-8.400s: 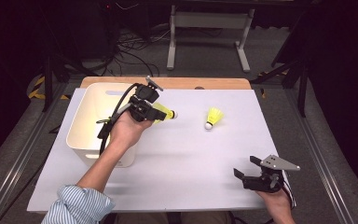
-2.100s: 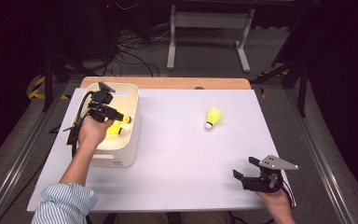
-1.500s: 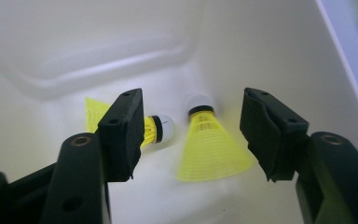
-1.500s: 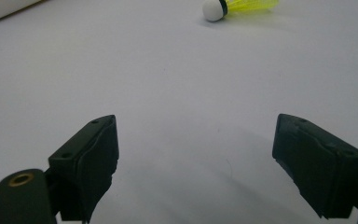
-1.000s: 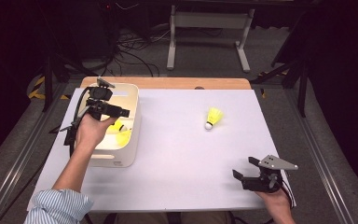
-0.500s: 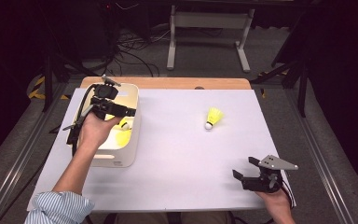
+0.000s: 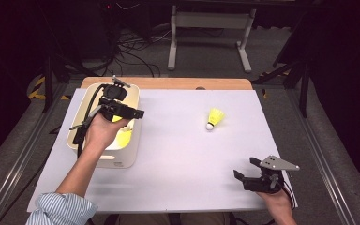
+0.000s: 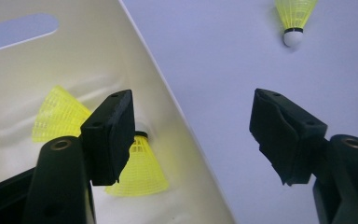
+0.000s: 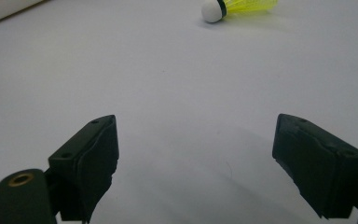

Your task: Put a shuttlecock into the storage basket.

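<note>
From the high view, the left hand-held gripper (image 7: 130, 114) is hanging over the right-hand side of the cream tub (image 7: 127, 152), which sits on the left part of the white table (image 7: 183, 154). Jaws spread wide, nothing between them. You can just make out a bit of yellow inside the tub under the hand, but from up there it's hard to tell what it is.

The left gripper view sorts that out: two yellow shuttlecocks (image 8: 137, 172) lying in the tub, close together on its floor next to the wall, the nearer one partly hidden behind one jaw. It also shows that the spread jaws straddle the tub's rim, one over the inside and the other over the table outside. What looks like a slot handle in the tub wall shows at the top left.

The third shuttlecock (image 7: 214, 118) is lying on its side out on the table, well apart from the tub and from both hands. In the high view its white cork tip points toward the person.

The right hand-held gripper (image 7: 246, 169) sits near the table's front right corner, jaws wide apart and holding nothing. Its own view looks low across the table, with the loose shuttlecock far off at the top edge and a corner of the tub at top left.
</note>
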Tool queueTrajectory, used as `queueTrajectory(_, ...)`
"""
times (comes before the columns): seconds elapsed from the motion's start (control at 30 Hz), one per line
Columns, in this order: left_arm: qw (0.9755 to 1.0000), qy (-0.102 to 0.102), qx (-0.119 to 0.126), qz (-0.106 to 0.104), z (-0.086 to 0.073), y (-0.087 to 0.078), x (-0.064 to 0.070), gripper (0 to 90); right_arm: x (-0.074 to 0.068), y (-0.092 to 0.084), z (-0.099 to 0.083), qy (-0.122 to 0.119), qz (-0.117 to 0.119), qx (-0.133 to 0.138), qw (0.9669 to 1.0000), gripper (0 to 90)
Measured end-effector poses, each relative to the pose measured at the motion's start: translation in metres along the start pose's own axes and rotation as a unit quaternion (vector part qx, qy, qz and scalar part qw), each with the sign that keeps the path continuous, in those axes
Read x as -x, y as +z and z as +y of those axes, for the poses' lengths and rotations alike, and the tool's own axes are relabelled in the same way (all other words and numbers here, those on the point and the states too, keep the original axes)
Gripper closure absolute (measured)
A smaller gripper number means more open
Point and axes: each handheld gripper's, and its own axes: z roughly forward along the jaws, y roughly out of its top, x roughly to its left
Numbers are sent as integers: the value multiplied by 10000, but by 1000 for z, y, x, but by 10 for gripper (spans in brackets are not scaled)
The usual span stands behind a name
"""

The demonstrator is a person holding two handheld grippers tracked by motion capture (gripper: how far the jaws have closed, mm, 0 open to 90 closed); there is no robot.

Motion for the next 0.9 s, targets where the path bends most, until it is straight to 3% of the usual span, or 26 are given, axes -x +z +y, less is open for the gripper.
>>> queueTrajectory(0.63,9998,183,74,-68,-1,2,16,306,-1,1,0,-28,44,-5,10000,153)
queueTrajectory(0.77,9993,345,38,-110,0,5,22,305,-1,2,1,-12,45,-30,10000,153)
queueTrajectory(0.9,9991,376,54,-184,0,7,27,306,-1,2,0,-8,56,-39,10000,153)
